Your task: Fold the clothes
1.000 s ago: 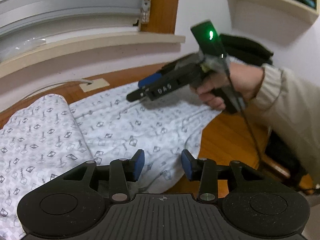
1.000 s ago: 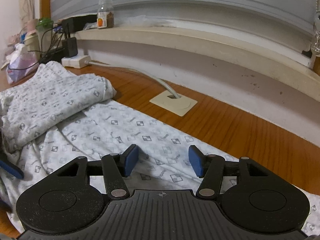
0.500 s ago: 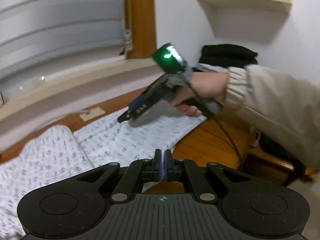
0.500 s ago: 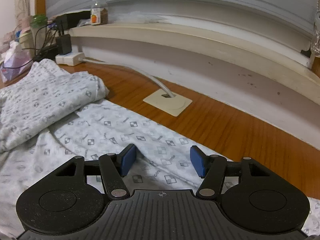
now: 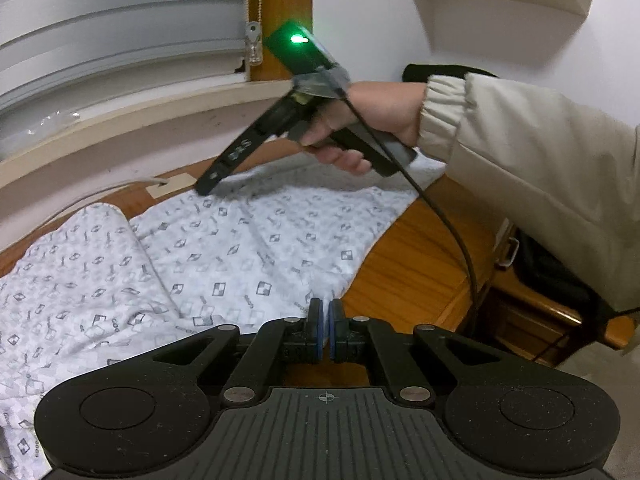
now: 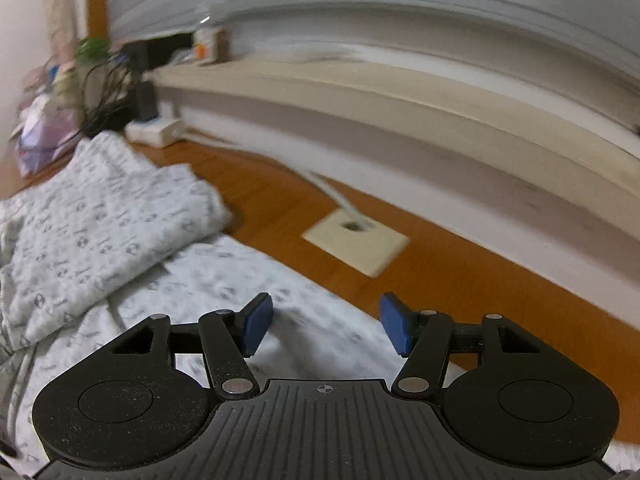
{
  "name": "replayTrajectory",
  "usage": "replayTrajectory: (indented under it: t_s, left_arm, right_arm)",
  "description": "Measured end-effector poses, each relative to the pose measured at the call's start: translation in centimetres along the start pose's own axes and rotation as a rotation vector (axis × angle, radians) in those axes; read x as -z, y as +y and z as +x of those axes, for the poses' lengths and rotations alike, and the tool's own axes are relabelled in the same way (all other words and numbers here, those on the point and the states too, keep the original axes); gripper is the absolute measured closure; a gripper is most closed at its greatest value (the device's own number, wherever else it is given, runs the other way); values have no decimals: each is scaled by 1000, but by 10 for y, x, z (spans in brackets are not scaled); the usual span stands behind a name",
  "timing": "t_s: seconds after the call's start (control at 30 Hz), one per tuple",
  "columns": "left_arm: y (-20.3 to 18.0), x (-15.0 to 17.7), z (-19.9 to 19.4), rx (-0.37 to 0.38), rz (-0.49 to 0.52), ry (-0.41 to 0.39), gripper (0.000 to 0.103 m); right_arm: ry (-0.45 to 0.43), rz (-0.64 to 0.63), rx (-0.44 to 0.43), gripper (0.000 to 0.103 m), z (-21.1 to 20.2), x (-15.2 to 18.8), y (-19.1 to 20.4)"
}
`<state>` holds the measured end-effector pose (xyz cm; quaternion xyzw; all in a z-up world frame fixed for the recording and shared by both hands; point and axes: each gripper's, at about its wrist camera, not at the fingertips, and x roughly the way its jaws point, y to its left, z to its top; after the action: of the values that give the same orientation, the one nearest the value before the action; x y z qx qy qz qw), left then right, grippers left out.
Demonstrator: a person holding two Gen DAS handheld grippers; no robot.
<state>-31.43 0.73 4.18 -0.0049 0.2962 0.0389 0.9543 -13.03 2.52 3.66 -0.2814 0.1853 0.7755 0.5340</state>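
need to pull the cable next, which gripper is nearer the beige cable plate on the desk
Right. The right gripper hangs over the patterned cloth just short of the beige plate. The left gripper sits at the cloth's near edge, with the garment between it and the plate.

Left gripper point(image 5: 325, 322) at 6 o'clock, pads together. Patterned garment point(image 5: 224, 248) spread on wooden desk point(image 5: 416, 264). Right gripper point(image 5: 208, 182) at 11 o'clock.
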Motion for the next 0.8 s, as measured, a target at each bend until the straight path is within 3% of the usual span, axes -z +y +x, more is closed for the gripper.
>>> replayTrajectory:
  t_s: [0.1, 0.2, 0.23, 0.27, 0.5, 0.6, 0.67, 0.8]
  left_arm:
    - [2, 1, 4, 1, -3, 1, 100]
    - [1, 1, 5, 2, 1, -2, 100]
    - [1, 1, 5, 3, 4, -2, 100]
    - [0, 1, 5, 4, 6, -2, 100]
    - [-1, 5, 5, 13, -5, -16, 100]
    - [2, 2, 4, 15, -28, -15, 99]
    - [8, -1, -5, 17, -46, -39, 98]
    - [34, -15, -25, -26, -91, -101, 94]
  right_arm:
    - [36, -56, -43, 46, 21, -13, 14]
    - [48, -87, -69, 54, 33, -23, 21]
    - [52, -90, -82, 74, 37, -26, 23]
    - [59, -76, -97, 102, 39, -30, 22]
    - [24, -43, 121, 102, 53, -35, 27]
    - [24, -32, 112, 96, 52, -38, 29]
    - [12, -45, 102, 77, 47, -41, 32]
    - [-4, -40, 47, 73, 36, -43, 39]
